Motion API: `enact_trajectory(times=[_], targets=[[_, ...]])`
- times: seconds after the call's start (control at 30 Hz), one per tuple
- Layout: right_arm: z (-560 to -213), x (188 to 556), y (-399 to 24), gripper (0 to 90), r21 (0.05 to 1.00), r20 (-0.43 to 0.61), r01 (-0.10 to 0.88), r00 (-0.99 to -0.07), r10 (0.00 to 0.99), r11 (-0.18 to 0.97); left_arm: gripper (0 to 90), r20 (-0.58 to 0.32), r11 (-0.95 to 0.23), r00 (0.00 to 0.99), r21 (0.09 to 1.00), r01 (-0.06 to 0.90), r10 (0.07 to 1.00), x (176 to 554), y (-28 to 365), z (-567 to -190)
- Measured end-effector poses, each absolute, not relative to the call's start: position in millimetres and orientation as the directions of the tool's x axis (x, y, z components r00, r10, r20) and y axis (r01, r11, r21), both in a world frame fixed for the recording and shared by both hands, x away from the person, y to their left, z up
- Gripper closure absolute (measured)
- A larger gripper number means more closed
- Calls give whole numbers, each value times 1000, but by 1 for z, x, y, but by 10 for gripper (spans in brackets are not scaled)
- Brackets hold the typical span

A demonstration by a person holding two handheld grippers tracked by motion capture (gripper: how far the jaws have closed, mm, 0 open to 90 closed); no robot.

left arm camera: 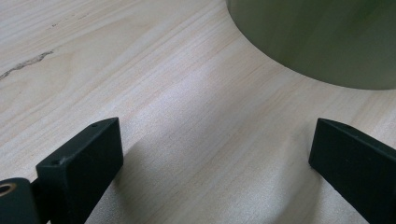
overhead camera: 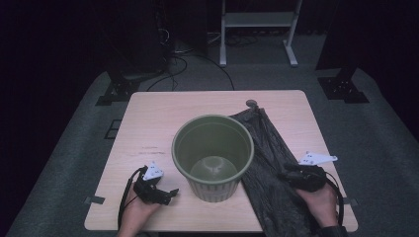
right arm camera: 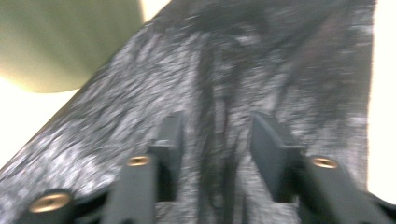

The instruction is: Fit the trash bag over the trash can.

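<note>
An olive-green plastic bucket (overhead camera: 212,190) stands upright and empty at the middle of the wooden table (overhead camera: 153,123). A crumpled black plastic bag (overhead camera: 267,148) lies flat to its right, running from the far edge to the near edge. My left gripper (overhead camera: 174,192) rests low on the table just left of the bucket; in the left gripper view its jaws (left arm camera: 215,135) stand wide apart over bare wood, with the bucket wall (left arm camera: 317,37) ahead. My right gripper (overhead camera: 284,174) hovers over the bag (right arm camera: 154,84). Its jaws (right arm camera: 217,123) stand partly apart around a raised fold, which they do not pinch.
A small round grommet (overhead camera: 251,103) sits in the table's far edge by the bag's end. On the grey floor beyond stand a white frame (overhead camera: 257,19) and two black stand bases (overhead camera: 116,91) (overhead camera: 343,86). Bare wood lies to the far left.
</note>
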State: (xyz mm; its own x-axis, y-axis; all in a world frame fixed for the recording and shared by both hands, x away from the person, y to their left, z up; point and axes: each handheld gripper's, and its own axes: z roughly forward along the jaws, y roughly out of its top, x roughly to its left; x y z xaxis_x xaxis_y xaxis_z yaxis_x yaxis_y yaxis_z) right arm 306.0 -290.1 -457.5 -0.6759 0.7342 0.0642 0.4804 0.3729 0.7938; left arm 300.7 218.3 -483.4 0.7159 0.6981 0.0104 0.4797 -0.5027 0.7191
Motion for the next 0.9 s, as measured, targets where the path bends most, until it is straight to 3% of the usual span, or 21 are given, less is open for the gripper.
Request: enact_trajectory(times=[0.1,0.27,0.63,0.9], targets=[[-450,310,-294,323,797,39,488,-627,778,354,15,10,-502,715,720,480,699,301,218,-483],[-453,326,-299,129,759,21,553,-549,836,344,15,10,-503,716,719,480,698,301,218,-483],[-479,349,-307,125,686,53,643,-513,857,342,15,10,-503,717,719,479,697,301,218,-483],[-479,349,-302,130,695,89,632,-550,830,344,15,10,-503,716,719,479,698,301,218,-483]])
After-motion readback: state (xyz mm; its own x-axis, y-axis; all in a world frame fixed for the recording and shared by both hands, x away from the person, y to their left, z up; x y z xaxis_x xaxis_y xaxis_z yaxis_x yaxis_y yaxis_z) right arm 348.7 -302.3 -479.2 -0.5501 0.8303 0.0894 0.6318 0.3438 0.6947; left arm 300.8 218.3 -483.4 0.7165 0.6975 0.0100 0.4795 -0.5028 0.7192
